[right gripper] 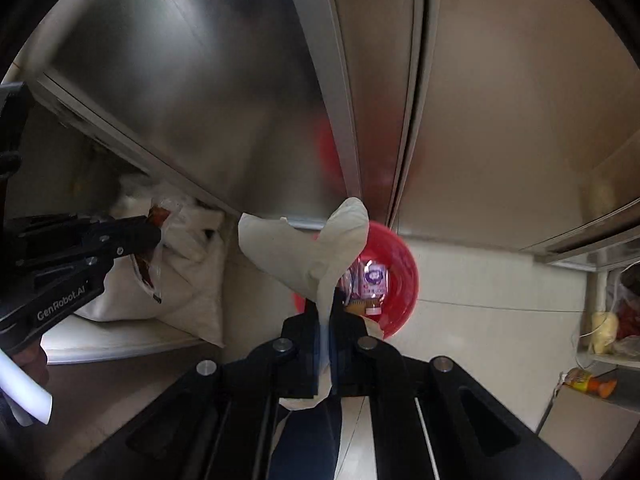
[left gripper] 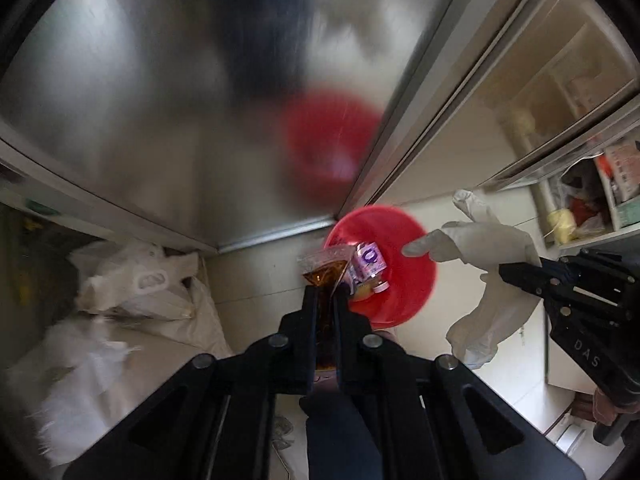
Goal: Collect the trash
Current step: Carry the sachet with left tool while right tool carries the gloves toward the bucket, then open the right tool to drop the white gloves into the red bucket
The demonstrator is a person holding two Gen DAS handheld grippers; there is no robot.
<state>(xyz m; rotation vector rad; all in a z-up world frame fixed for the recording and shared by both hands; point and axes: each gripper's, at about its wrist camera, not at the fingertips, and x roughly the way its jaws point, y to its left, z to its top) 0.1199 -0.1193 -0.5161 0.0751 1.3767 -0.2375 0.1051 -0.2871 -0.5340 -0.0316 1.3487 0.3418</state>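
Note:
My left gripper [left gripper: 324, 294] points steeply down and is shut on a clear plastic sauce packet [left gripper: 325, 270] with brown liquid in it. Just beyond its tips a red bin [left gripper: 404, 280] stands on the pale floor, holding a purple-and-white carton [left gripper: 370, 262] and a small bottle [left gripper: 378, 285]. My right gripper [right gripper: 325, 304] is shut on a limp white glove [right gripper: 308, 248], which hangs over the near rim of the red bin [right gripper: 400, 280]. The right gripper [left gripper: 505, 270] with the glove [left gripper: 480, 248] also shows to the right of the bin. The left gripper [right gripper: 154, 236] with the packet [right gripper: 150, 268] shows at the left.
A stainless steel cabinet [left gripper: 180, 120] rises right behind the bin. White plastic bags [left gripper: 136, 288] lie heaped on the floor at the left. Open shelves [left gripper: 592, 208] with bags and packets stand at the right. Pale floor tiles [right gripper: 480, 292] lie right of the bin.

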